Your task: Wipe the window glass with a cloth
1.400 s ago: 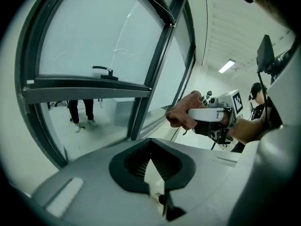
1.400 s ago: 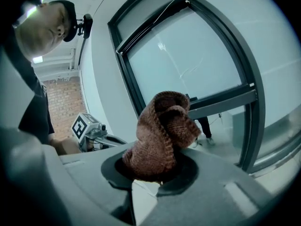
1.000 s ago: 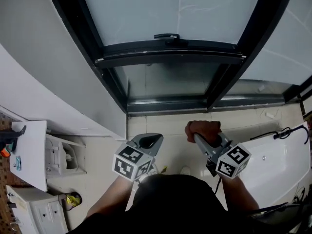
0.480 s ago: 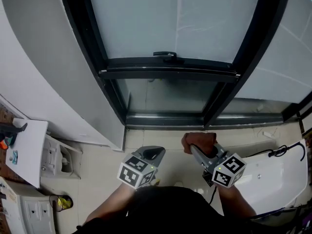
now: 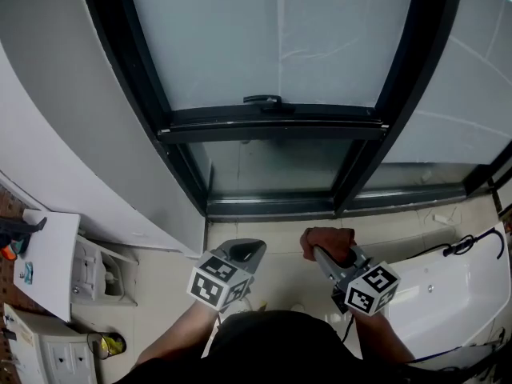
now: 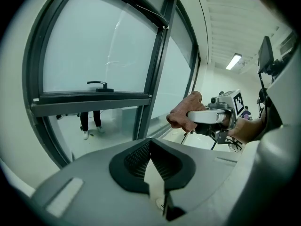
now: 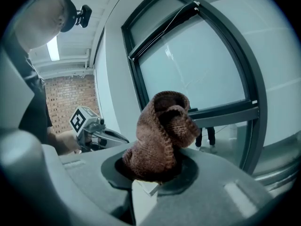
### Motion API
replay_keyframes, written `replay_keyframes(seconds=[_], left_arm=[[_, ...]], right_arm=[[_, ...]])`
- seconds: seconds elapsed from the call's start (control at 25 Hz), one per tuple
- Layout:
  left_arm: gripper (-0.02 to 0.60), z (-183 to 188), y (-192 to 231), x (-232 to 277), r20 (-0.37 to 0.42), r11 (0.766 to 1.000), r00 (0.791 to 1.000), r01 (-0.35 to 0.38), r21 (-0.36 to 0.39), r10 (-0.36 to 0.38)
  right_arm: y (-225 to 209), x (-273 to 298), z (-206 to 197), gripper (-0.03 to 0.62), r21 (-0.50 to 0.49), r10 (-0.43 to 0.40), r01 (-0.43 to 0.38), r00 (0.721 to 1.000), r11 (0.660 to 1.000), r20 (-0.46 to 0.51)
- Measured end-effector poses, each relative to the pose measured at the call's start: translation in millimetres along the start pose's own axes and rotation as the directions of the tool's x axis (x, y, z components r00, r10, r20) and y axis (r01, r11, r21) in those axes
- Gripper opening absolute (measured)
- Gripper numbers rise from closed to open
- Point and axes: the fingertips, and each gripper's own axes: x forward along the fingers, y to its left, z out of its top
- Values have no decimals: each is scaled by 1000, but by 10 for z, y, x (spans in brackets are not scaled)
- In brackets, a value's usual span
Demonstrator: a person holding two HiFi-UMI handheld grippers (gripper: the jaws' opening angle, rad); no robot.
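a black-framed window (image 5: 272, 125) with frosted window glass (image 5: 240, 46) rises from a pale tiled floor (image 5: 280, 238). the right gripper (image 5: 322, 256) is clenched on a bunched brown knitted cloth (image 7: 160, 131), held low before the window, apart from the glass. the left gripper (image 5: 246, 251) beside it is closed on nothing.
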Motion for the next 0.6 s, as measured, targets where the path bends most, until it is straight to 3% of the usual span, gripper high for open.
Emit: replay_keyframes(seconds=[0.6], left_arm=[[17,158,240,-65,43,1000,999,-29,-1,29]], right_arm=[[5,93,114,64,-6,-19,19,999,1000,47]])
